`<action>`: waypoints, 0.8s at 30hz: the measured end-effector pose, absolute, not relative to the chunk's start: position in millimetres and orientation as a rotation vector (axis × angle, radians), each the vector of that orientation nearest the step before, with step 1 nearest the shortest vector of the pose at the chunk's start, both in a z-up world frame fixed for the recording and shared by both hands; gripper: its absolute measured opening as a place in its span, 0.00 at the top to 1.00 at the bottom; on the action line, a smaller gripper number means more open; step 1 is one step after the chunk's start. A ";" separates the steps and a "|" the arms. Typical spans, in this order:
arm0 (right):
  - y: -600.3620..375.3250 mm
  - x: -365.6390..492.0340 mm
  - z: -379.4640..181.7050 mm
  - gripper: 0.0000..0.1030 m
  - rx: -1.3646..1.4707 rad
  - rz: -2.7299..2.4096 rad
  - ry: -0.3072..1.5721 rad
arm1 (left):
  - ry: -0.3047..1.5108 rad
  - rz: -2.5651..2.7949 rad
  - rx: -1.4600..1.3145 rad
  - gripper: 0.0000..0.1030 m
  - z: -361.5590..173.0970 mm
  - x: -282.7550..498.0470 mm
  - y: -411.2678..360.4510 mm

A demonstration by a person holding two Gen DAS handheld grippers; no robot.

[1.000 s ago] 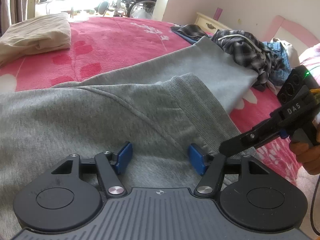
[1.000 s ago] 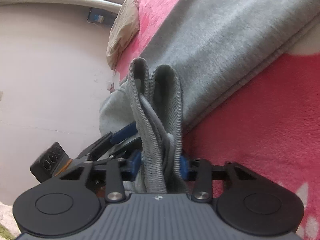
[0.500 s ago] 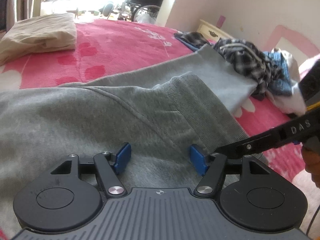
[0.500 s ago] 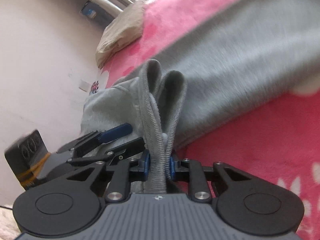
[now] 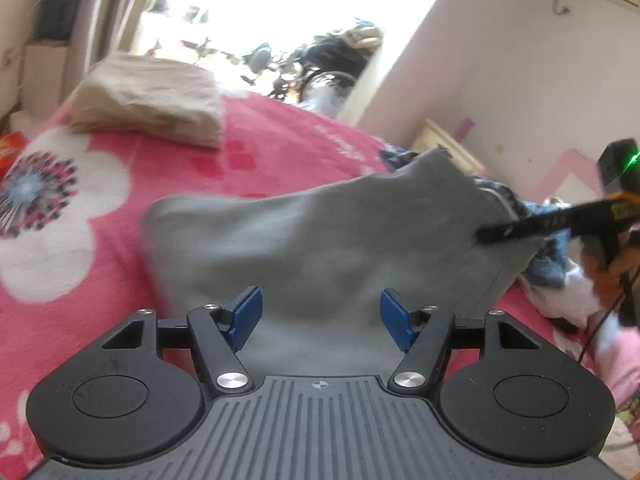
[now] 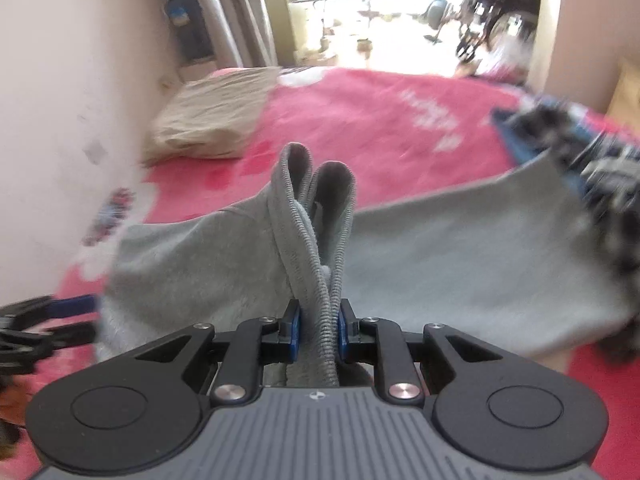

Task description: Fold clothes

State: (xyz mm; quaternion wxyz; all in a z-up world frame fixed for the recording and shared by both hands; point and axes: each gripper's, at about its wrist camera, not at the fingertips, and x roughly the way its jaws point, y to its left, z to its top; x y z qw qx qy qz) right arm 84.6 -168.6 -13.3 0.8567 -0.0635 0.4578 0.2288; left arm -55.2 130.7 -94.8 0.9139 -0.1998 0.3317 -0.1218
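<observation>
while your right gripper (image 6: 319, 330) stays out of it, note: it is clenched on the ribbed hem (image 6: 320, 280) of the grey sweatshirt (image 5: 320, 248), which lies partly lifted over the pink blanket (image 5: 260, 160). your left gripper (image 5: 321, 316) hangs with jaws spread, grasping nothing, above the cloth. risk: one-point hold lets the body sag and bunch, so the fold lands crooked; a swing right could snag the plaid pile (image 6: 600, 168).
</observation>
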 end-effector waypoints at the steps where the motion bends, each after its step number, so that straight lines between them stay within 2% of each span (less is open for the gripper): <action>1: -170.1 90.8 -12.3 0.81 -0.164 0.459 0.954 | 0.704 -0.232 -0.412 0.36 -100.8 -53.9 131.6; 9: -191.2 135.6 -11.6 0.81 -0.377 0.300 0.915 | 0.753 -0.193 -0.362 0.36 -127.2 -38.4 116.6; 24: -245.3 203.3 -35.3 0.81 -0.464 0.140 0.904 | 0.824 -0.281 -0.406 0.36 -141.8 19.0 82.3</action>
